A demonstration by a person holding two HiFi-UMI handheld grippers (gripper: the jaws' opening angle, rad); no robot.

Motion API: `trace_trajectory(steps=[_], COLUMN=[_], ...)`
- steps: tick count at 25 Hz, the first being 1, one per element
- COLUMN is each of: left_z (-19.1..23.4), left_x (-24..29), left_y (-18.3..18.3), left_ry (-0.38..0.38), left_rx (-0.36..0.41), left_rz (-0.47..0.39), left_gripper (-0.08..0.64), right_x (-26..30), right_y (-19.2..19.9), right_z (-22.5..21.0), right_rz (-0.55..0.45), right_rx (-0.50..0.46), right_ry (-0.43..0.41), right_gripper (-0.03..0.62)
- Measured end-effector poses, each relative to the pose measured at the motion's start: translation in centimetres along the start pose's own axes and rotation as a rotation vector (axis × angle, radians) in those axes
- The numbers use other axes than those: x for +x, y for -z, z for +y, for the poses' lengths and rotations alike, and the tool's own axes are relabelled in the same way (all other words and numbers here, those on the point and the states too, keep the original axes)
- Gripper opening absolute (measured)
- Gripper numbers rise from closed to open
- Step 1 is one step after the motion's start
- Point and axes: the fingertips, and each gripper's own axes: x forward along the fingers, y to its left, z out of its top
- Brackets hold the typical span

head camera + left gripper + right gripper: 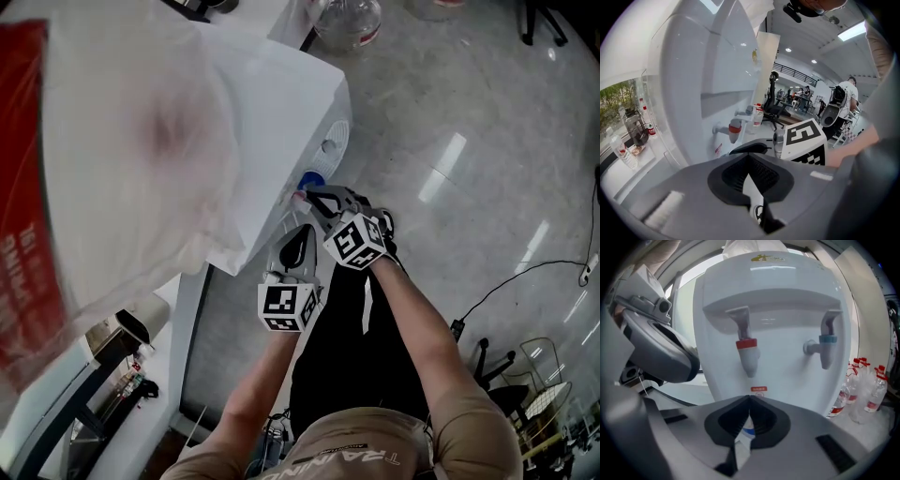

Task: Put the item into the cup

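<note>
A white water dispenser (281,103) stands in front of me, with a red tap (747,352) and a blue tap (825,345). My right gripper (309,198) is held just before the taps, shut on a thin white piece with blue print (743,437). My left gripper (306,231) is close below and beside it, pointing up, shut on a thin white strip with a dark mark (752,192). The left gripper view shows the red tap (733,127) and the right gripper's marker cube (806,140). What the white pieces are I cannot tell. No standing cup is in view.
Several small water bottles (867,390) stand right of the dispenser. A large clear jug (349,19) lies on the floor beyond. More bottles (623,150) sit on a counter at the left. Office chairs (776,110) and people are far back.
</note>
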Motion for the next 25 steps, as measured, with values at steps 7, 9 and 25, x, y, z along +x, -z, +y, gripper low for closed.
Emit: trace_trajectory(steps=[7,9,25], left_z=[0.2,0.2,-0.4], left_x=[0.5,0.4,-2.3], left_y=[0.1,0.3,1.3], left_ry=[0.006,0.008,-0.004], left_rx=[0.008,0.01,0.007], left_rz=[0.004,0.006,0.027], left_gripper=[0.008,0.006,0.008], right_x=[1.2,1.4,-2.7], right_y=[0.8,1.0,1.3], right_z=[-0.1,-0.1,1.2], right_rz=[0.032,0.037,0.061], right_rx=[-0.015,-0.014,-0.076], right_ry=[-0.01,-0.011,0.034], right_gripper=[0.012,0.012,0.012])
